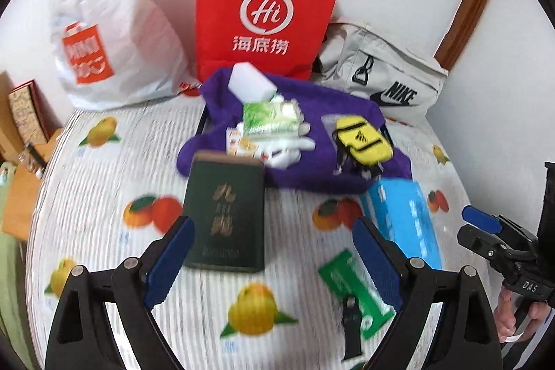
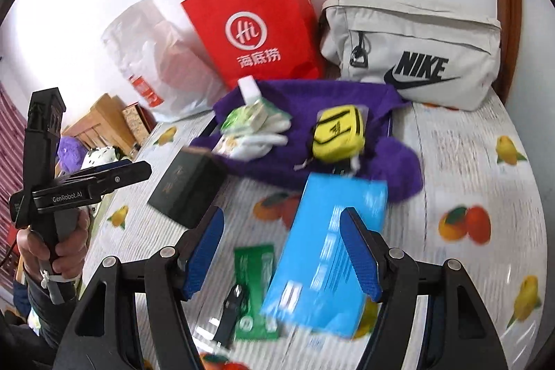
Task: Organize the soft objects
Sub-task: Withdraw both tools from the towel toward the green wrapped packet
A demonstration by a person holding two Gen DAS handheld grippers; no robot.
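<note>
Both grippers are spread and empty; the left gripper [image 1: 274,252] hovers with a dark box [image 1: 225,210] just ahead between its fingers; the right gripper [image 2: 282,252] frames a blue box [image 2: 326,252]; farther ahead lies the purple cloth [image 1: 305,162] carrying tissues [image 1: 270,120], gloves [image 1: 291,148], a yellow pouch [image 1: 362,141]; beyond stand bags [image 1: 263,13]. Judged the reaching step; next calls for clearing the boxes and closing on something soft.

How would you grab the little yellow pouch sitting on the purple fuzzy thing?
Grip the small yellow zip pouch across its two narrower sides, coming down from above and slightly from the front. It rests on top of the purple fleece cloth, propped a little, with its sides free. The right gripper seems nearer, and its fingers are open. Avoid the black cord dangling below it.
</note>
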